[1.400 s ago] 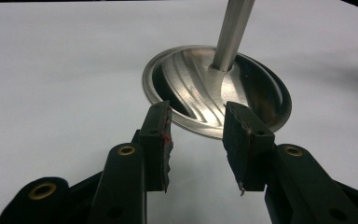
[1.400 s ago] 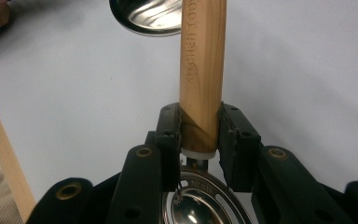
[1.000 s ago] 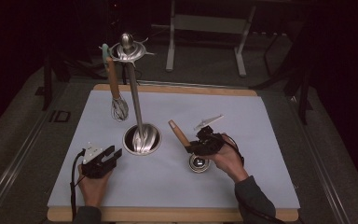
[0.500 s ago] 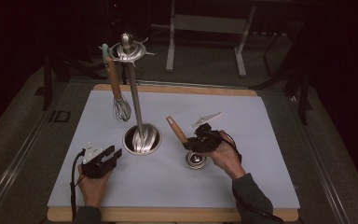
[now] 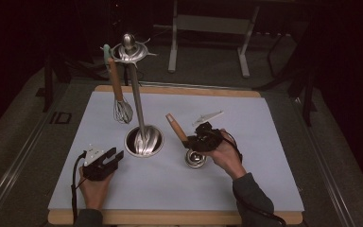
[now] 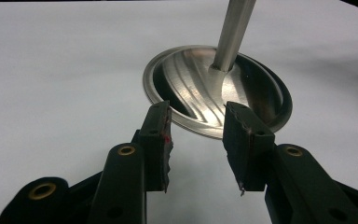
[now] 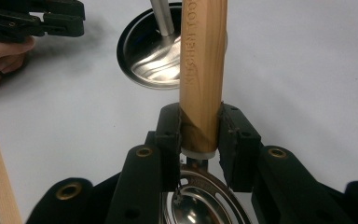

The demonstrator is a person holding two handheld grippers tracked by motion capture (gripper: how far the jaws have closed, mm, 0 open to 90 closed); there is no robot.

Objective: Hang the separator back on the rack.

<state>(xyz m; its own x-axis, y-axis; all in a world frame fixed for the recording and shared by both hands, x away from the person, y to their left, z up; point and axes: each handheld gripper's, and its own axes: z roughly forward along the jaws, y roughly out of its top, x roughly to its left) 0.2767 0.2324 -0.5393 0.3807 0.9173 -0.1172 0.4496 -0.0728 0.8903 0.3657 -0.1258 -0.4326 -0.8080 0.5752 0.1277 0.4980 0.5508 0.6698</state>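
A metal utensil stand has a round dish base [image 5: 143, 141] and a tall pole [image 5: 136, 94] topped by a ring [image 5: 129, 49]. A whisk [image 5: 118, 97] with a wooden handle hangs from that ring. My right gripper [image 5: 197, 140] is shut on the wooden handle [image 5: 176, 126] of a utensil whose round metal head [image 5: 196, 158] is low over the mat, just right of the base. In the right gripper view the handle [image 7: 200, 70] stands between the jaws of the gripper [image 7: 199, 135]. My left gripper [image 5: 108, 158] is open with nothing in it, and its jaws [image 6: 198, 135] point at the base [image 6: 214, 91].
A pale mat [image 5: 264, 142] covers a wooden board [image 5: 179, 217]. Dark floor and a grey metal frame [image 5: 208, 28] lie beyond the far edge. The left hand's gripper [image 7: 32, 21] appears at the top left of the right gripper view.
The right gripper has shifted slightly left and away from me with the utensil, and the handle tip has risen a little. The left gripper has stayed put.
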